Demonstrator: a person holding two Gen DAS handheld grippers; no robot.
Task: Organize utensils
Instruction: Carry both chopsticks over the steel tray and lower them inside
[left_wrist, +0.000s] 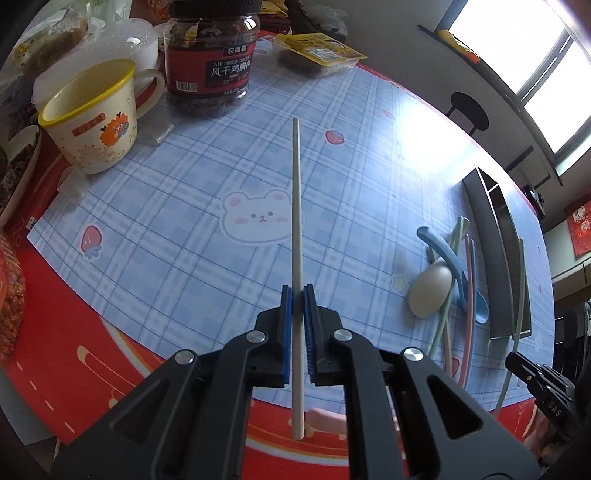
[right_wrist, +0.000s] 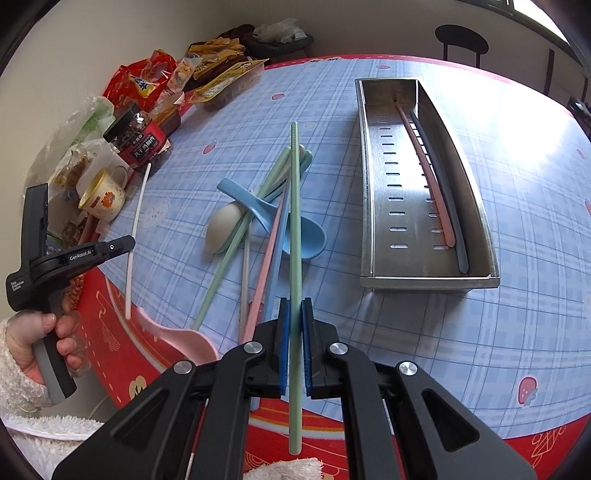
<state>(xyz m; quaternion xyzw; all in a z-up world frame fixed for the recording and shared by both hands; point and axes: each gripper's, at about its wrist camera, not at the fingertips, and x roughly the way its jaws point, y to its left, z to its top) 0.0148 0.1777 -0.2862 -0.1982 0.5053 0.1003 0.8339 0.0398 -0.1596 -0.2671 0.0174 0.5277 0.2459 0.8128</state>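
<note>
While the left claw (left_wrist: 298, 295) pinches a white chopstick (left_wrist: 296, 206) above the tabletop (left_wrist: 177, 229), the right claw (right_wrist: 295, 310) grips a green chopstick (right_wrist: 294, 221). Loose spoons and chopsticks (right_wrist: 258, 218) lie piled just beside the steel tray (right_wrist: 373, 184), which holds a pink chopstick (right_wrist: 424, 170) and a dark chopstick (right_wrist: 447, 195).

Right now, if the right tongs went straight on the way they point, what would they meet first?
Probably the utensil pile: the right tongs, shut on a green chopstick, aim over the blue spoon and loose chopsticks. Depth is unclear.
</note>
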